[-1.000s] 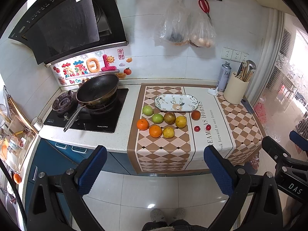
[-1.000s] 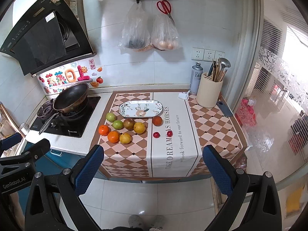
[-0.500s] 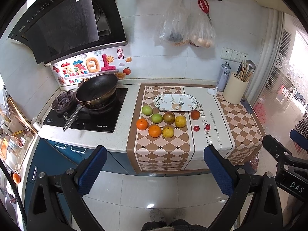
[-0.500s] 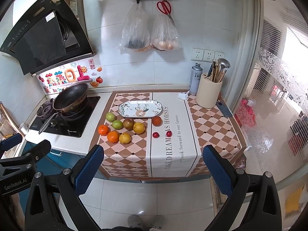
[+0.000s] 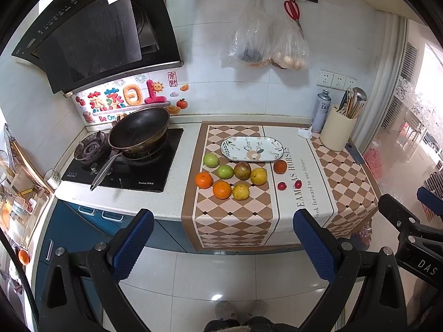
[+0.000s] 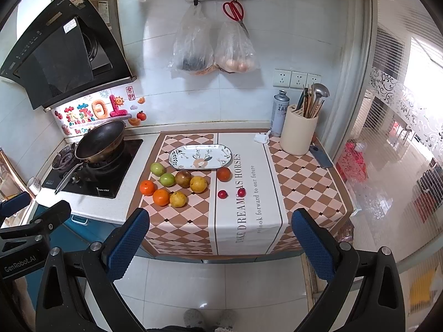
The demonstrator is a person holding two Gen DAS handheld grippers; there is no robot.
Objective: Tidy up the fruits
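Several fruits lie on a checked runner (image 5: 232, 215) on the counter: two green ones (image 5: 211, 160), two oranges (image 5: 221, 189), two yellow ones (image 5: 258, 176), a brown one (image 5: 242, 170), a red-orange one (image 5: 280, 166) and two small red ones (image 5: 281, 186). An empty patterned oval plate (image 5: 253, 148) lies just behind them; it also shows in the right wrist view (image 6: 203, 157). My left gripper (image 5: 223, 244) and right gripper (image 6: 221, 242) are both open and empty, held back from the counter over the floor.
A black wok (image 5: 139, 131) sits on the hob left of the runner. A utensil holder (image 5: 337, 132) and a spray can (image 5: 319, 112) stand at the back right. Two plastic bags (image 5: 265, 44) and red scissors hang on the wall. A range hood (image 5: 97, 33) hangs at the upper left.
Both views have shifted very slightly. The fruits and plate have not moved.
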